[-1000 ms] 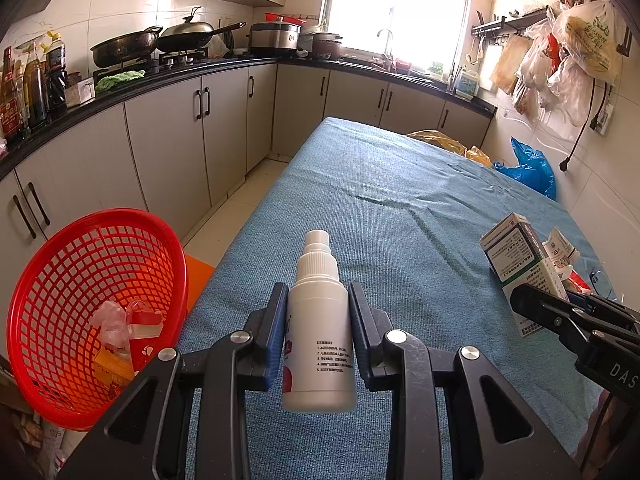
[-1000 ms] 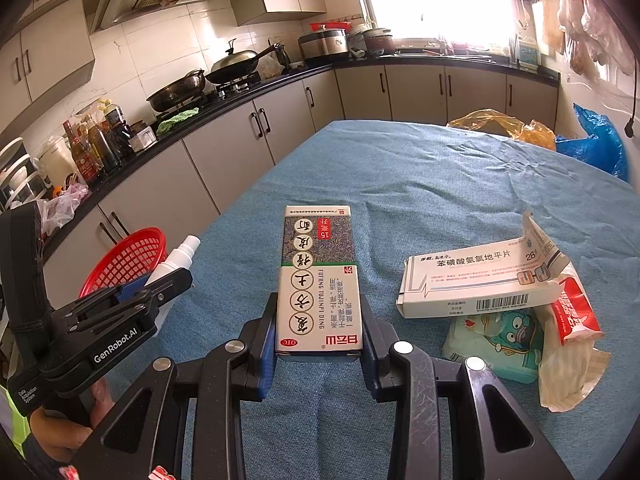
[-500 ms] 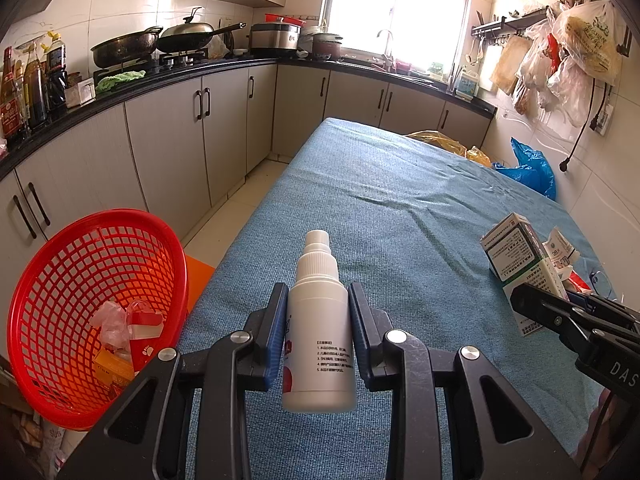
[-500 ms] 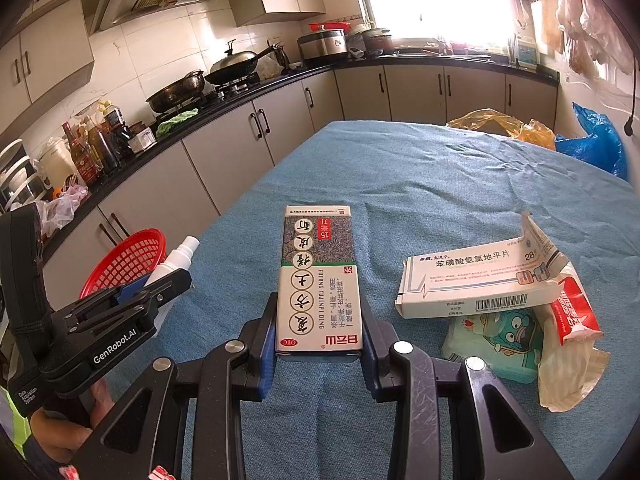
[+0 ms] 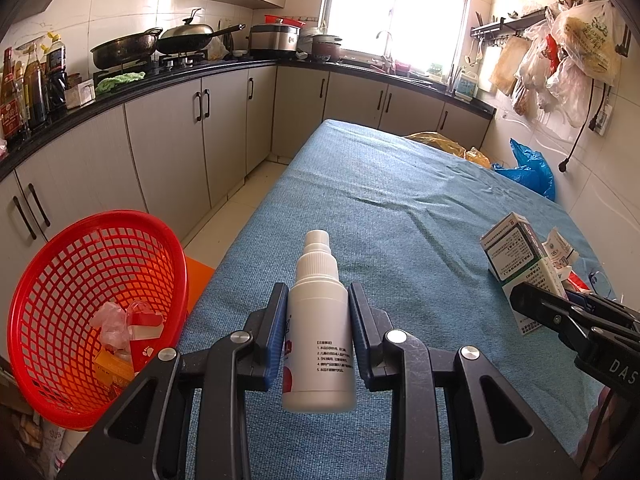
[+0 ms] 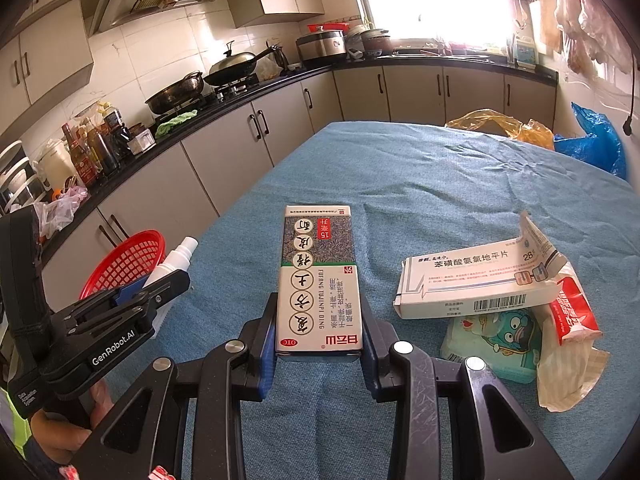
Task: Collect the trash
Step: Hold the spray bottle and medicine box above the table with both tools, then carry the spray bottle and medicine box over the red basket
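No visible change across the second

Left gripper (image 5: 318, 322) and its white spray bottle (image 5: 319, 332), right gripper (image 6: 319, 330) and its medicine box (image 6: 319, 280): same place, same tilt, same grip as in the earlier frames. Red basket (image 5: 96, 308) and the litter on the blue cloth (image 6: 420, 184) show no shift.

The left gripper (image 5: 318, 334) is clamping a white spray bottle (image 5: 319, 334) above the blue tablecloth (image 5: 400, 208); a red basket (image 5: 96, 308) (wrappers inside) is sitting at nine o'clock.
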`<state>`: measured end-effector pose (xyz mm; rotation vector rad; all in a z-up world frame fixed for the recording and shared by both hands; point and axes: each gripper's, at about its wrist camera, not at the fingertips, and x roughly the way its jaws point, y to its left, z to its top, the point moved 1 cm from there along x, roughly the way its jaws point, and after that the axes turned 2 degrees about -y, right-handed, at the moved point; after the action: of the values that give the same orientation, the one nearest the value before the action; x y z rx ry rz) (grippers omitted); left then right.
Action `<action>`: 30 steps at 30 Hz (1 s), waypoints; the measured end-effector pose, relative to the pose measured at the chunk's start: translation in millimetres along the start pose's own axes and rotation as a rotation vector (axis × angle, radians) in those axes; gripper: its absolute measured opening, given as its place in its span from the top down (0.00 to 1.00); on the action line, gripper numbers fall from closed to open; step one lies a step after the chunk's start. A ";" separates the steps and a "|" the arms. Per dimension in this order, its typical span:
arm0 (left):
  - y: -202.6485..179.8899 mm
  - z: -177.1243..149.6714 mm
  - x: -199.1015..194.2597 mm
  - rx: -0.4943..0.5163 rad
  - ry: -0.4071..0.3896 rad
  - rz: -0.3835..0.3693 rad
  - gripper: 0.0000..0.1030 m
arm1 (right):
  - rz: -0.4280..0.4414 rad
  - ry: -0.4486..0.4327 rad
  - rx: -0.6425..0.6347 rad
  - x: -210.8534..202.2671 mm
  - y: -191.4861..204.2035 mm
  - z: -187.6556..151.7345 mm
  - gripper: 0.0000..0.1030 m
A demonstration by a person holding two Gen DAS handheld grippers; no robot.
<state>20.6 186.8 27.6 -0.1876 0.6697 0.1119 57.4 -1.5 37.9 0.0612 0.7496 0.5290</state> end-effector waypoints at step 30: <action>73.0 25.9 -74.1 -0.128 -0.119 0.008 0.72 | 0.088 -0.027 0.050 -21.3 46.9 14.7 0.64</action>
<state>-33.4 260.4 83.9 -0.2990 0.5446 0.1728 33.8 30.9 73.3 0.1475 0.7363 0.5924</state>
